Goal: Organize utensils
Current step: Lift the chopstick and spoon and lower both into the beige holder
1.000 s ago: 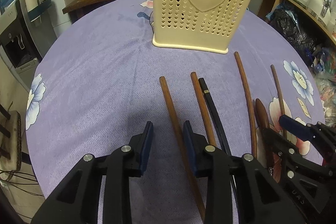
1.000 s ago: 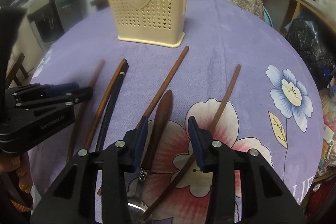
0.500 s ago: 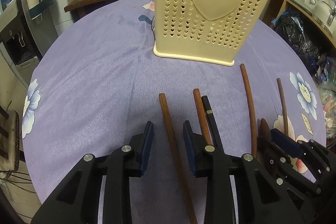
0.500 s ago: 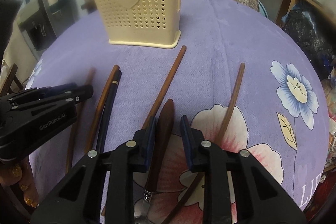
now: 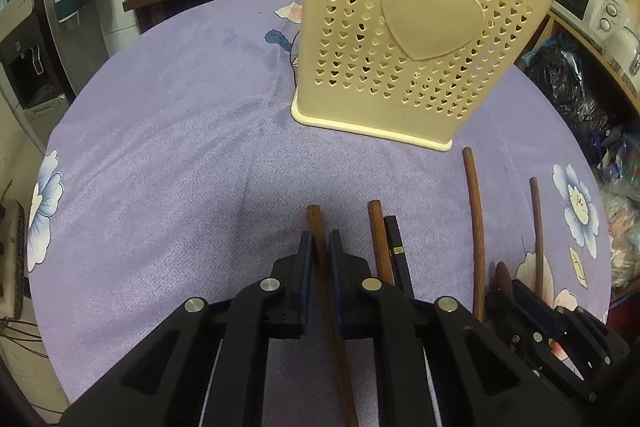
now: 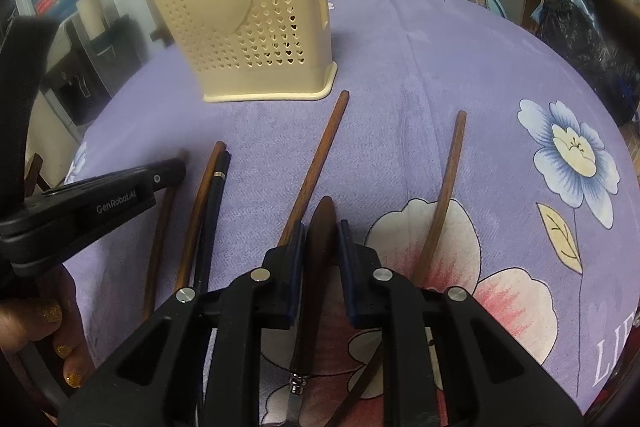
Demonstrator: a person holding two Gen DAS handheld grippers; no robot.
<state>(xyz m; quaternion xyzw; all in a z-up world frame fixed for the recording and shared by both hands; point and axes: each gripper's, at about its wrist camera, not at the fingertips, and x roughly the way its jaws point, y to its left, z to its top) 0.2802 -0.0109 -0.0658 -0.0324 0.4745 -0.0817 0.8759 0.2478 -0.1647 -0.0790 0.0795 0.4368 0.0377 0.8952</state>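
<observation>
Chopsticks and a wooden-handled utensil lie fanned out on your desk's purple flowered cloth (image 5: 160, 147), all in front of the cream heart-punched holder (image 5: 416, 39).

Starting at the left, your left gripper (image 5: 320, 251) has its jaws drawn in on the leftmost brown chopstick (image 5: 316, 223), pads pressed against both of its sides, its tip poking out ahead. The right wrist view shows only that gripper's side and a hand (image 6: 36, 331) with glittered nails below it; the grip itself is hidden there.

Just right of it lie a brown chopstick (image 5: 375, 227) and a black chopstick (image 5: 394, 239) side by side, touching. Next comes a long brown chopstick (image 6: 320, 163) angled toward the holder's base.

Your right gripper (image 6: 322, 239) is closing its jaws on the dark wooden handle (image 6: 322, 223), pads against its sides. Only the right wrist view shows this handle's metal collar below. The left wrist view catches just the handle's tip.

Farthest right lies a curved brown chopstick (image 6: 448, 195), apart from the rest.
</observation>
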